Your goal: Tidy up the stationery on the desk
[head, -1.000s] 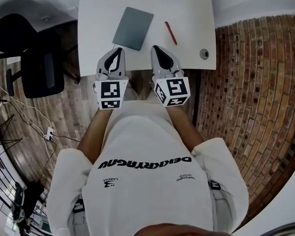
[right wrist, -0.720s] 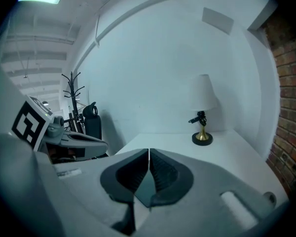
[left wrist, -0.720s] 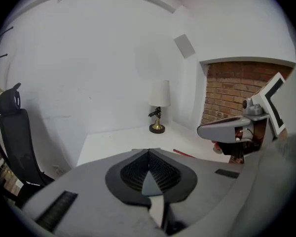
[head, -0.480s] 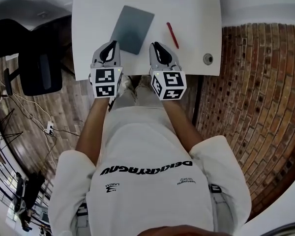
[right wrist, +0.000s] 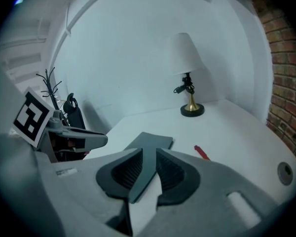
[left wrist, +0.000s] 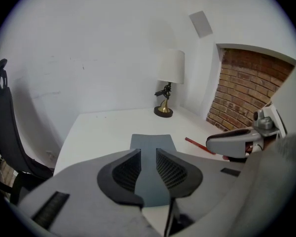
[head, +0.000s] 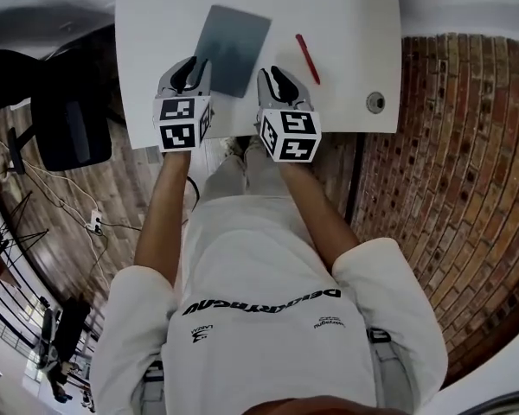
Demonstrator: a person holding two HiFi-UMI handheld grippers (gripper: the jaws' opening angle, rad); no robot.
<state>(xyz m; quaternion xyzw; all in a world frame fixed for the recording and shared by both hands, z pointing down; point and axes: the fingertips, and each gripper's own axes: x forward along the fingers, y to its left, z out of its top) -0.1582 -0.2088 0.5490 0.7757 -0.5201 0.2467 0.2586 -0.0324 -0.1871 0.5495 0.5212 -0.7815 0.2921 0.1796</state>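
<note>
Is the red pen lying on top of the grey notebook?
No, the red pen lies on the bare white desk, to the right of the grey notebook and apart from it.

We wear a white short-sleeved shirt [head: 268, 258] with black lettering [head: 259, 299] across it, and light trousers [head: 242, 175]. The left tongs [head: 190, 66] and the right tongs [head: 275, 76] have pale grey shells and black ribbed pads [left wrist: 122, 171]. Each carries a white cube [head: 182, 124] with black square markers.
</note>
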